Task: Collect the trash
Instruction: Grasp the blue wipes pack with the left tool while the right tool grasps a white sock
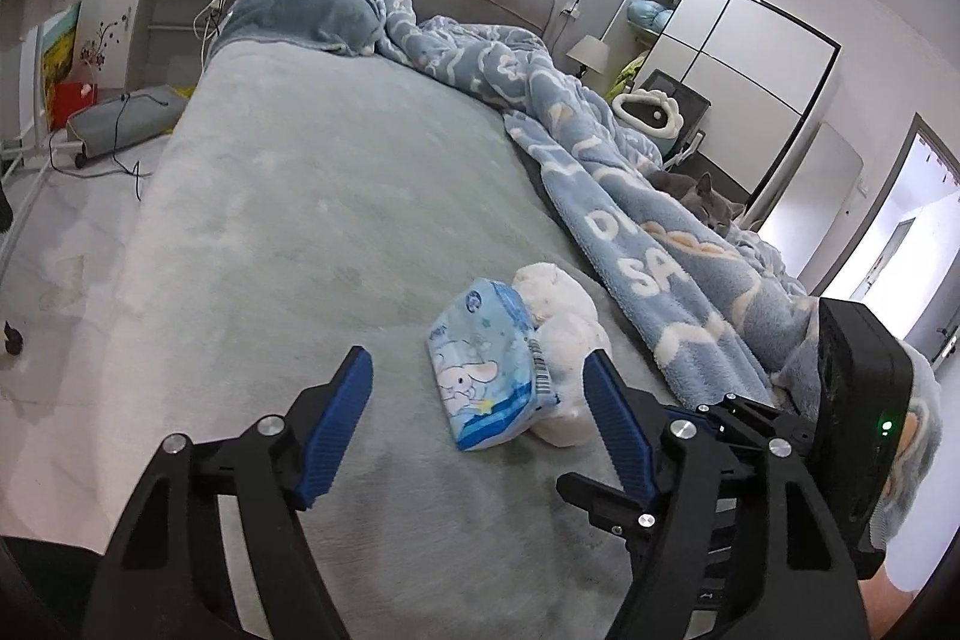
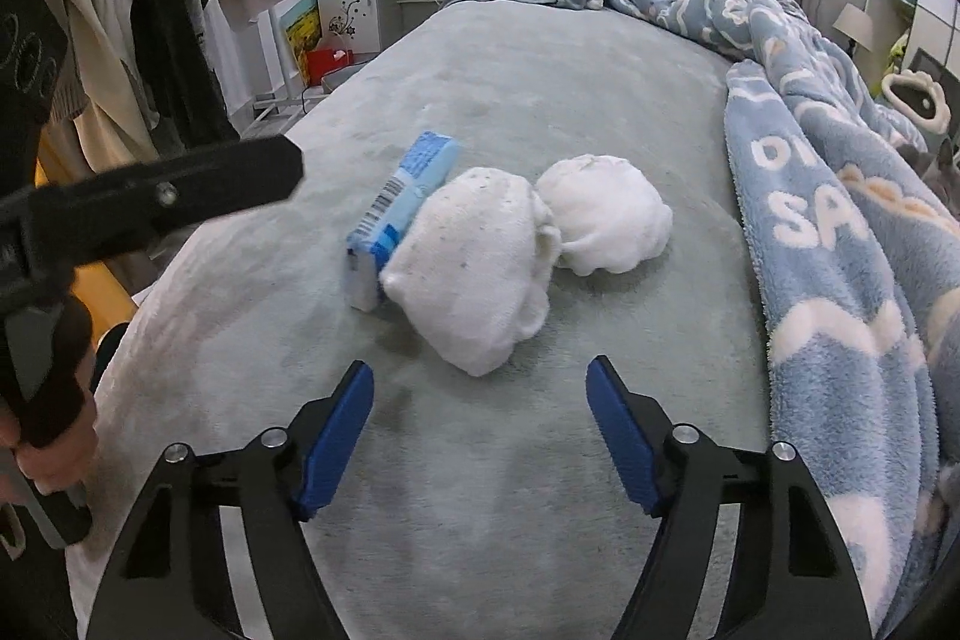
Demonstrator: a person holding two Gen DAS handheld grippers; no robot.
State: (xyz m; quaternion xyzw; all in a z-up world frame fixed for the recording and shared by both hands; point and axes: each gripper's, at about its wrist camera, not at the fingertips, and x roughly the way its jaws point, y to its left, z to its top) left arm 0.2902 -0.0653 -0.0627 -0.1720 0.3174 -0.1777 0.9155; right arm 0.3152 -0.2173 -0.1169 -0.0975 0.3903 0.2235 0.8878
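Observation:
On the grey bed cover (image 1: 300, 220) lies a light-blue tissue pack with a cartoon print (image 1: 489, 364), and two crumpled white wads (image 1: 555, 295) (image 1: 573, 340) touch its right side. My left gripper (image 1: 477, 361) is open, its blue pads level with the pack's near end and not pressing on it. In the right wrist view the nearer wad (image 2: 480, 268) leans on the pack (image 2: 402, 214), with the second wad (image 2: 606, 214) behind it. My right gripper (image 2: 480, 376) is open and empty, just short of the nearer wad.
A blue cloud-print blanket (image 1: 630, 220) is heaped along the right of the bed, with a grey cat (image 1: 705, 202) lying beyond it. A blue-grey pillow (image 1: 306, 10) sits at the headboard. Clothes (image 2: 150, 10) hang at the left. A hand (image 2: 48, 454) holds the left tool.

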